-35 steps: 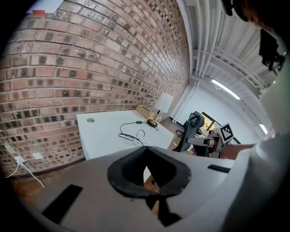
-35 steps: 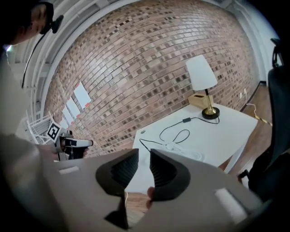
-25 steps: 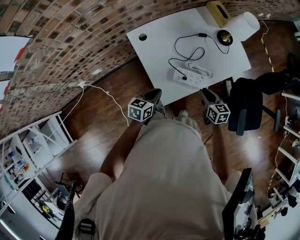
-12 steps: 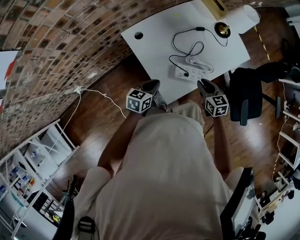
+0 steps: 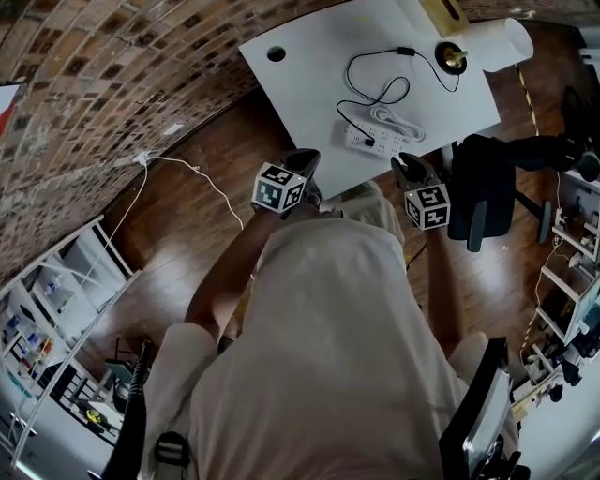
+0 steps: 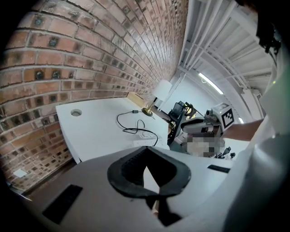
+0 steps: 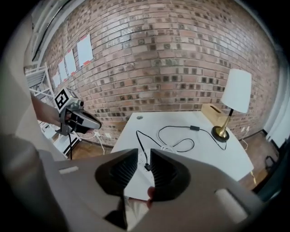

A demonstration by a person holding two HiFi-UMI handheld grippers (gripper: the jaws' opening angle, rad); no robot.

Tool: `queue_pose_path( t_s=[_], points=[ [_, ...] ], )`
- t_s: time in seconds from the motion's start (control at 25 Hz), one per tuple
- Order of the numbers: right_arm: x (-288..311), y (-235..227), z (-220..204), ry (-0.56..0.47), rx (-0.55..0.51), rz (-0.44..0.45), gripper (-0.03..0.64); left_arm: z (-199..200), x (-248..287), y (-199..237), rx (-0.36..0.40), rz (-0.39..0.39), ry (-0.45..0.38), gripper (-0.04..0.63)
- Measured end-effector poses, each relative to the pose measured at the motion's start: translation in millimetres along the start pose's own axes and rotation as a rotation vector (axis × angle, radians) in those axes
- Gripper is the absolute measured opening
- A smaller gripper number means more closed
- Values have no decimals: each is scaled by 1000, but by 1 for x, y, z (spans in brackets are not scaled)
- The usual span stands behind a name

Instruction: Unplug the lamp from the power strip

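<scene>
A white power strip point(image 5: 373, 141) lies near the front edge of the white table point(image 5: 309, 84), with a black plug point(image 7: 147, 166) in it. From the plug a black cord point(image 5: 375, 70) loops back to the lamp point(image 5: 492, 42), whose brass base point(image 5: 453, 56) stands at the far right corner. My left gripper point(image 5: 302, 161) hovers just short of the table's front edge, left of the strip. Its pad tips meet and hold nothing point(image 6: 146, 152). My right gripper point(image 5: 403, 169) hangs in front of the strip's right end. It stands open with an empty gap point(image 7: 143, 156), through which the plug shows.
A wooden box point(image 5: 441, 11) sits behind the lamp and a round cable hole point(image 5: 276, 54) is at the table's far left. A black office chair point(image 5: 487, 187) stands right of the table. A brick wall point(image 5: 112, 84) runs along the left, with white shelving point(image 5: 56, 309) below it.
Both grippers have drawn closer to the table's front edge and the power strip. The right gripper's marker cube has rolled a little.
</scene>
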State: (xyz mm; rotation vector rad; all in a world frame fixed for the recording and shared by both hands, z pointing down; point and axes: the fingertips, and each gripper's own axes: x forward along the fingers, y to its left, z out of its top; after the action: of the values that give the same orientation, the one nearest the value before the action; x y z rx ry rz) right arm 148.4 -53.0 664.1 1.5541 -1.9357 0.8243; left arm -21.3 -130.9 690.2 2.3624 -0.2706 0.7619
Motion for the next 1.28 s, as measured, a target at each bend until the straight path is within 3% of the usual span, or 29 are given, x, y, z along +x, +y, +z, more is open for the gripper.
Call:
queue_pose_path(
  t_s=[0.24, 0.48, 0.68, 0.92, 1.28],
  points=[
    [37, 0, -18, 137, -303, 92, 89, -21, 44, -8, 88, 34, 65, 5],
    [76, 3, -38, 248, -482, 207, 100, -32, 103, -6, 153, 59, 127, 5],
    [98, 4, -57, 317, -547, 279, 100, -39, 143, 1, 233, 74, 231, 5],
    [120, -5, -79, 366, -603, 297, 97, -55, 173, 13, 450, 109, 321, 5],
    [135, -4, -96, 407, -650, 358, 64, -54, 196, 9, 606, 61, 361, 5]
  ],
)
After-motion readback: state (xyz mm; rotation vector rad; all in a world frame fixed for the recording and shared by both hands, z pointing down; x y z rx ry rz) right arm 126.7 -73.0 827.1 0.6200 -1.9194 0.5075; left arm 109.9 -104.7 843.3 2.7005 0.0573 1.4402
